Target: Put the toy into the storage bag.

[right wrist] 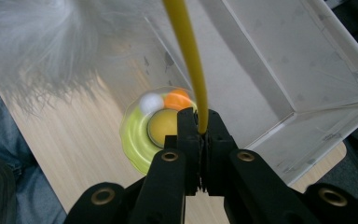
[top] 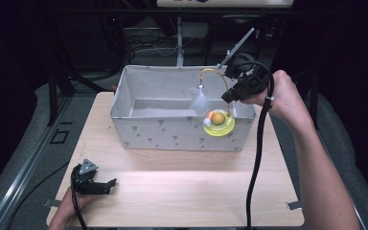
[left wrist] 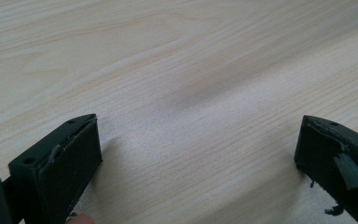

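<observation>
Right gripper, jaws clenched on the bent yellow wand of a lime-green round cat toy with balls and white feather, holds it airborne over the grey fabric bin's front right corner; whether deposit or removal remains is undetermined; left gripper rests with jaws released at the desk's front left corner.

Counter: pale wood-grain, matt, smooth. Bin: white cloth, printed, soft matt walls. Toy's base: translucent yellow-green plastic, glossy. Its wand: smooth yellow plastic, slight sheen. Tuft: white fluffy feather. Right hand-held gripper: black matt plastic, brass-look inserts.
</observation>
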Action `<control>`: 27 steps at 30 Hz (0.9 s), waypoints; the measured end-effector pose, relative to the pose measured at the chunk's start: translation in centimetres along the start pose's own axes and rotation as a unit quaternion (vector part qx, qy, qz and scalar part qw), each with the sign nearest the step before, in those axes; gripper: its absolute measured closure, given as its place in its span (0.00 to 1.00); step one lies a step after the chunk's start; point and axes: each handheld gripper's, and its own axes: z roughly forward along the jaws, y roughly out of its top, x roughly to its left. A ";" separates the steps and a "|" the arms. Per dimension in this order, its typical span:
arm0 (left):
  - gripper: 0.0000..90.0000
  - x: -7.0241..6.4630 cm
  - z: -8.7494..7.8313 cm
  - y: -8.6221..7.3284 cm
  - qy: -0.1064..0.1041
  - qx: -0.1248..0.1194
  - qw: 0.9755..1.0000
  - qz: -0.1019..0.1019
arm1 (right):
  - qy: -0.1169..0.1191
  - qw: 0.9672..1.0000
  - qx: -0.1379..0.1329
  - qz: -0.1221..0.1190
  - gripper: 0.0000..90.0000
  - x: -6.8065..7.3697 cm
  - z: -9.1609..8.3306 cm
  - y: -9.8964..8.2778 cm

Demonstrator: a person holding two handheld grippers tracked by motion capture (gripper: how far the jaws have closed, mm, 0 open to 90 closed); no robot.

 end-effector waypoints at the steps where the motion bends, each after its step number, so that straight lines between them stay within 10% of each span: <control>1: 0.00 0.0 0.0 0.0 0.000 0.000 1.000 0.000 | 0.000 1.000 0.000 0.001 0.98 -0.1 0.0 0.1; 27: 0.00 0.0 0.0 0.0 0.000 0.000 1.000 0.000 | -0.043 0.997 -0.011 0.056 0.98 -5.4 1.4 3.0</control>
